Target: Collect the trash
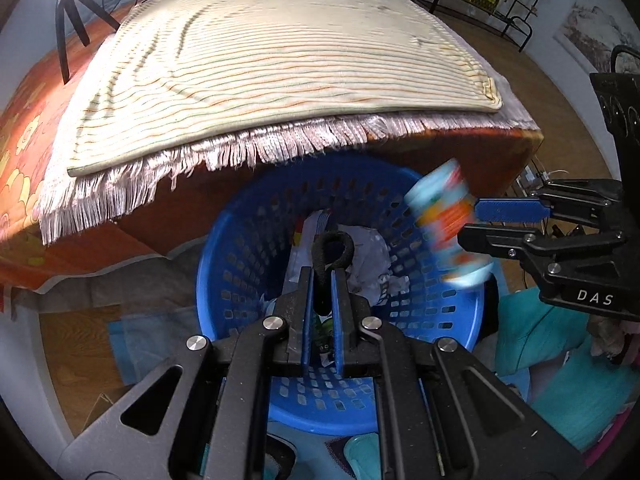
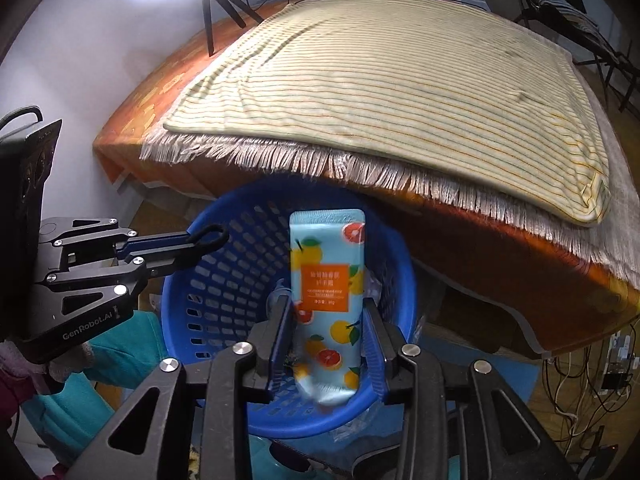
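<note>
Over the blue basket (image 2: 224,280), my right gripper (image 2: 326,320) pinches the soft, light fruit-print tube (image 2: 326,280) mid-body; my left gripper (image 1: 322,284) clamps a limp black hair tie (image 1: 334,246).

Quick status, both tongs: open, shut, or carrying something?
Left tongs: shut on a black hair tie, above the blue basket.
Right tongs: shut on a fruit-print tube, also above the basket.
</note>
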Demonstrator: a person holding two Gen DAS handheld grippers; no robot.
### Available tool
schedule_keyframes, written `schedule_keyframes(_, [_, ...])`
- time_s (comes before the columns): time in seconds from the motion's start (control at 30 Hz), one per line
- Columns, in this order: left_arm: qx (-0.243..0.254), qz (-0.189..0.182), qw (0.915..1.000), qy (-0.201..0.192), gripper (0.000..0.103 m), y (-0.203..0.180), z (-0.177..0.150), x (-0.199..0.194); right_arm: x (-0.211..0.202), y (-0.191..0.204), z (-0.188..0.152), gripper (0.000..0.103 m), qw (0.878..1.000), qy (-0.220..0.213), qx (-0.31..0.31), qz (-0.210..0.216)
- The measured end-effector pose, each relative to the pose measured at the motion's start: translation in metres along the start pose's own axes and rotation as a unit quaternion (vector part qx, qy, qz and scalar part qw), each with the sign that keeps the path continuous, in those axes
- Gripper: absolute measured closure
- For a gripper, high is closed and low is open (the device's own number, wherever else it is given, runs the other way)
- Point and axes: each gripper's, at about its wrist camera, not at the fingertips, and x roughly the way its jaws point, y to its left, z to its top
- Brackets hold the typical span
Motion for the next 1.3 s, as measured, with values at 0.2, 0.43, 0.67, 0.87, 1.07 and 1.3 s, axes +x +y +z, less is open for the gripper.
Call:
schedule_keyframes(0.2, [-0.006, 0.011, 0.9999, 0.011, 0.061, 0.005, -0.002, 0.008, 0.005, 0.001, 0.0, 0.068, 1.0, 0.001, 0.001, -0.003])
schedule_keyframes(0.43, [-0.019, 0.017, 0.9996, 0.009, 0.038, 0.014, -0.006, 0.01, 0.004, 0.002, 0.0, 0.03, 1.0, -0.009, 0.001, -0.015])
schedule_keyframes(0.67, [-0.026, 0.023, 0.9993, 0.017, 0.033, 0.017, -0.009, 0.014, 0.004, -0.002, 0.0, 0.016, 0.999, -0.016, 0.005, -0.028])
schedule_keyframes(0.87, [-0.031, 0.025, 0.9991, 0.013, 0.033, 0.017, -0.006, 0.011, 0.001, -0.006, 0.001, 0.016, 0.999, -0.021, 0.009, -0.039])
schedule_keyframes(1.07, [-0.025, 0.03, 0.9992, 0.005, 0.033, 0.015, -0.001, 0.007, -0.011, -0.006, 0.005, 0.013, 0.997, -0.044, 0.006, -0.057])
schedule_keyframes(1.3, [-0.016, 0.038, 0.9991, -0.006, 0.033, 0.013, 0.007, -0.001, -0.027, 0.0, 0.009, 0.011, 0.994, -0.072, -0.013, -0.082])
